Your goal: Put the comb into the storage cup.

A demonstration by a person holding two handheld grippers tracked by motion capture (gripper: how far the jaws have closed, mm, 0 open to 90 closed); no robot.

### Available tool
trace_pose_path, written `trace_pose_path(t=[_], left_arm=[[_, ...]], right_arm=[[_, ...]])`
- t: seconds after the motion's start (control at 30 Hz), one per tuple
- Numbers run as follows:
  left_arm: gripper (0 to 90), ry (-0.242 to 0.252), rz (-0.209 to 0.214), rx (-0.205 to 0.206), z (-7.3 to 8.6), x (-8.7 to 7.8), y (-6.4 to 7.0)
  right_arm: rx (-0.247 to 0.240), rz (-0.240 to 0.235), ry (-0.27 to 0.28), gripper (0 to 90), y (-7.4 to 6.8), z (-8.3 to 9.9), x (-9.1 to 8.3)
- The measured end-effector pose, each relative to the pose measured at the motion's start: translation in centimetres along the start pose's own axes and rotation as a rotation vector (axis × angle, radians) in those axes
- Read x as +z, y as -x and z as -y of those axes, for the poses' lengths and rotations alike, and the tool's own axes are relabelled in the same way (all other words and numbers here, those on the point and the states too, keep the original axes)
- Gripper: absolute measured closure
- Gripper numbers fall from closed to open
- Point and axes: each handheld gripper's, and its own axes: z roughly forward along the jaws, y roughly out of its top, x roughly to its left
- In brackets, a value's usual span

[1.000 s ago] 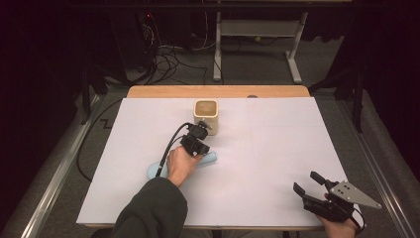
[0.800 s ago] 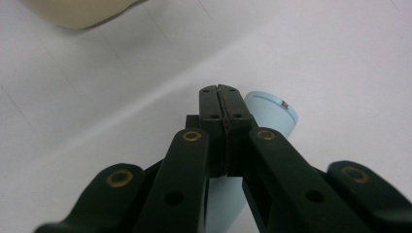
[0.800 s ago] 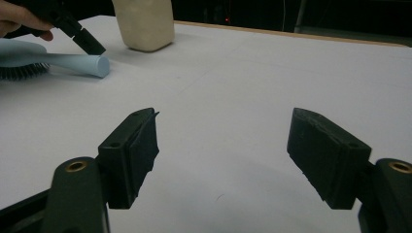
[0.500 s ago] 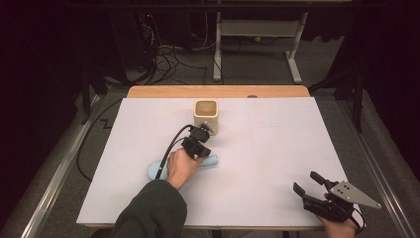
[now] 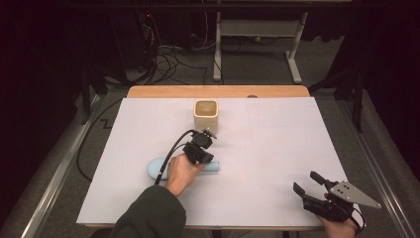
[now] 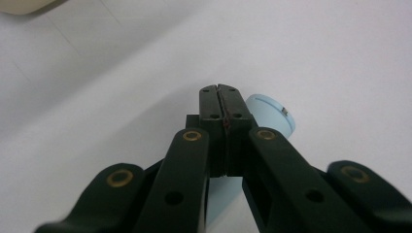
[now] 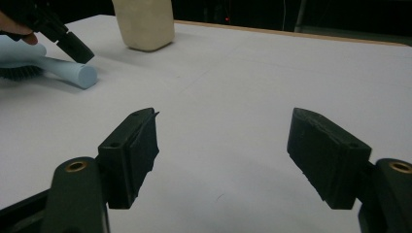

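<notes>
Pale blue plastic marks the brush (image 5: 161,167) lying on its side across the white worktop (image 5: 277,144), its round handle end pointing right and its dark bristles down against the sheet at the left end. My left tool (image 5: 212,133) sits over the handle, just on the far side of it, and in the left gripper view its two black jaws are pressed flat together with nothing between them; the blue handle end (image 6: 269,114) shows just beside and behind the tips, to their right. I cannot tell whether the tips touch the handle. My left hand (image 5: 182,171) rests above the middle of the brush, so that part is hidden from the high view.

Farther back, near the middle of the worktop, stands a cream square cup (image 5: 206,114), upright and open at the top, close to my left tool but apart from it.

My right tool (image 5: 308,181) is at the near right corner of the worktop, well apart from the brush, with its jaws spread wide and empty. In the right gripper view the brush (image 7: 58,68) and the cup (image 7: 144,23) lie far off to the left.
</notes>
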Motion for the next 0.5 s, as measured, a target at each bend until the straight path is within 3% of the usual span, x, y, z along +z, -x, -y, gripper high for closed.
trace_pose_path(t=[0.5], left_arm=[[89.5, 0.012, 0.015, 0.035, 1.5, -0.7, 1.2]], right_arm=[[-0.004, -0.001, -0.002, 27.2, 0.0, 0.0, 0.0]])
